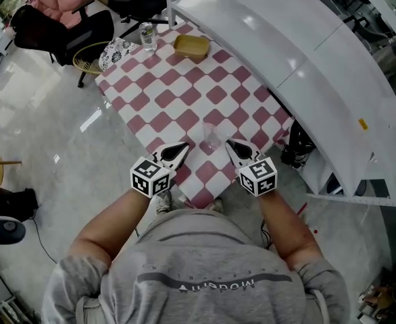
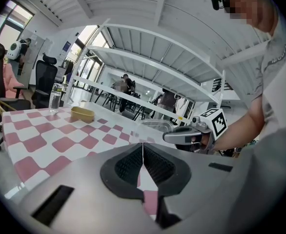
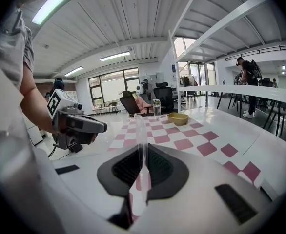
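Observation:
A clear plastic cup (image 1: 211, 139) stands near the front edge of the pink-and-white checkered table (image 1: 184, 93), between my two grippers. My right gripper (image 1: 232, 146) is shut on the cup's thin wall, which rises from between the jaws in the right gripper view (image 3: 142, 130). My left gripper (image 1: 183, 148) is shut with nothing in it, a short way left of the cup. From the left gripper view, the cup (image 2: 154, 126) sits at the tip of the right gripper (image 2: 174, 136). The left gripper (image 3: 96, 126) also shows at the left of the right gripper view.
A yellow bowl (image 1: 191, 46) and a clear bottle (image 1: 147, 36) stand at the table's far end. A white curved shelf frame (image 1: 306, 59) runs along the right side. Black office chairs (image 1: 69, 29) and a patterned stool (image 1: 117, 51) stand beyond the far corner.

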Tool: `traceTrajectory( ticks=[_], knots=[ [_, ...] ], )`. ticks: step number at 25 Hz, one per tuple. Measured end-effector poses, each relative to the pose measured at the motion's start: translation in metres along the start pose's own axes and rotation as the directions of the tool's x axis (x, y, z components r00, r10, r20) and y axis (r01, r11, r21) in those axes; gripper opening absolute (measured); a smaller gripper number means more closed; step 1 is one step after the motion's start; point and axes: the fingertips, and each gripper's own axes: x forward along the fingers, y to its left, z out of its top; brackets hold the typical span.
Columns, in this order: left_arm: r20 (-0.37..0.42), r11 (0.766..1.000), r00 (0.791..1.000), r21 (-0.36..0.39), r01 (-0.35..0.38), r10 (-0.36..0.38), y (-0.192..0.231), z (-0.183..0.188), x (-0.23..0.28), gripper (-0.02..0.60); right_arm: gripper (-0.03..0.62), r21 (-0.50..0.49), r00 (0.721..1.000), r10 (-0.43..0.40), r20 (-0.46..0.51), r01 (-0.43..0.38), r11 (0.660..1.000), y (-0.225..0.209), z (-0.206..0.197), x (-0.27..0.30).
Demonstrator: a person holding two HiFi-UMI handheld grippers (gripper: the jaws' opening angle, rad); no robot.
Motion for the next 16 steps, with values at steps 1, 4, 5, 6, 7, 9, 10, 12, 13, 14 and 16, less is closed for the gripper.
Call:
traceTrajectory(
  ticks=[1,4,5,6,7,9,10,12,13,14,16],
  knots=[
    [0.001,1.0,1.0,-0.001,0.0,0.0,-0.0001,0.0005,-0.0001,0.017,0.035,0.0,1.0,-0.001,0.001,0.001,1.0,-0.0002,0.0006,-0.0003],
    [0.005,1.0,1.0,-0.002,0.0,0.0,-0.0008,0.0028,-0.0002,0.017,0.035,0.0,1.0,-0.001,0.003,0.001,1.0,-0.0005,0.0022,-0.0011],
    [0.006,1.0,1.0,-0.002,0.001,-0.001,-0.0012,0.0032,0.0,0.017,0.034,0.0,1.0,0.0,0.003,0.0,1.0,-0.0004,0.0022,-0.0012],
    [0.006,1.0,1.0,-0.002,0.001,-0.001,-0.0015,0.0034,0.0002,0.017,0.035,0.001,1.0,0.0,0.003,0.0,1.0,-0.0005,0.0021,-0.0011],
    [0.007,1.0,1.0,-0.002,0.001,-0.001,-0.0016,0.0037,0.0005,0.017,0.035,0.001,1.0,0.0,0.003,0.0,1.0,-0.0007,0.0019,-0.0011],
    [0.009,1.0,1.0,-0.003,0.001,-0.001,-0.0017,0.0045,0.001,0.017,0.034,0.002,1.0,0.002,0.004,-0.002,1.0,-0.001,0.0022,-0.0009],
    [0.01,1.0,1.0,-0.003,0.001,-0.001,-0.0018,0.0048,0.001,0.017,0.035,0.001,1.0,0.002,0.005,-0.002,1.0,-0.0007,0.0025,-0.0009],
    [0.012,1.0,1.0,-0.002,0.002,-0.002,-0.0019,0.0047,0.0007,0.017,0.035,-0.001,1.0,0.003,0.007,-0.003,1.0,0.0002,0.0029,-0.0006],
    [0.012,1.0,1.0,-0.002,0.003,-0.003,-0.0019,0.0044,0.0005,0.017,0.035,-0.001,1.0,0.003,0.008,-0.003,1.0,0.0005,0.0031,-0.0004],
    [0.013,1.0,1.0,-0.001,0.003,-0.003,-0.0018,0.0043,0.0004,0.017,0.034,-0.001,1.0,0.003,0.009,-0.003,1.0,0.0007,0.0034,-0.0001],
    [0.014,1.0,1.0,0.0,0.005,-0.005,-0.0016,0.0041,0.0001,0.017,0.034,-0.002,1.0,0.003,0.011,-0.003,1.0,0.0011,0.0039,0.0007]
  ],
)
